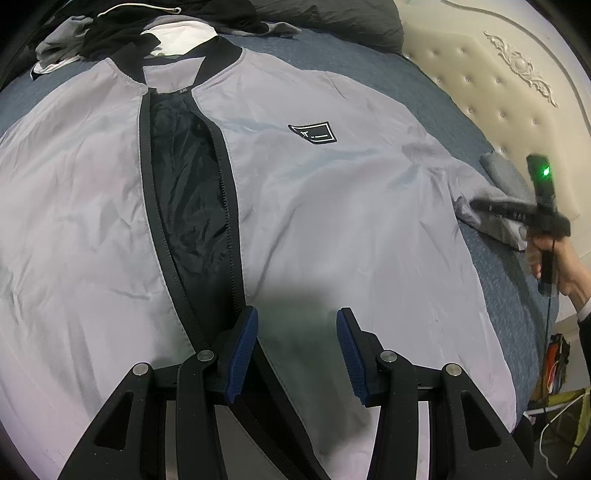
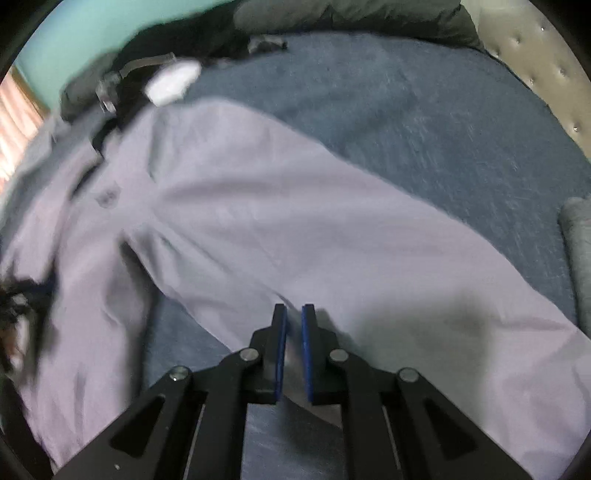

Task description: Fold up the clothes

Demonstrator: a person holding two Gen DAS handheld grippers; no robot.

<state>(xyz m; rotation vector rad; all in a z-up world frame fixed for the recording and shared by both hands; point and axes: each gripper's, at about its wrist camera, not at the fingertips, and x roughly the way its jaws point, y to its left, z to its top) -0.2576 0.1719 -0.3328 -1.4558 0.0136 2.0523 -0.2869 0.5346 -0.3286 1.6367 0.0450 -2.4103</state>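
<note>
A light grey zip jacket (image 1: 332, 221) with a black collar and a black chest patch lies front up on the bed, its zipper open down the middle. My left gripper (image 1: 297, 317) hovers open over the lower front, just right of the zipper, with nothing between its blue pads. To the right, a hand holds my right gripper (image 1: 480, 206) at the sleeve end. The right wrist view is blurred; there the right gripper (image 2: 293, 314) has its pads nearly together with jacket sleeve (image 2: 295, 229) fabric pinched between them.
The blue bedspread (image 1: 406, 85) covers the bed. A pile of dark and grey clothes (image 1: 166, 29) lies beyond the collar. A folded grey item (image 1: 506, 173) sits near the padded cream headboard (image 1: 517, 92). A person's hand (image 1: 561, 266) is at the right edge.
</note>
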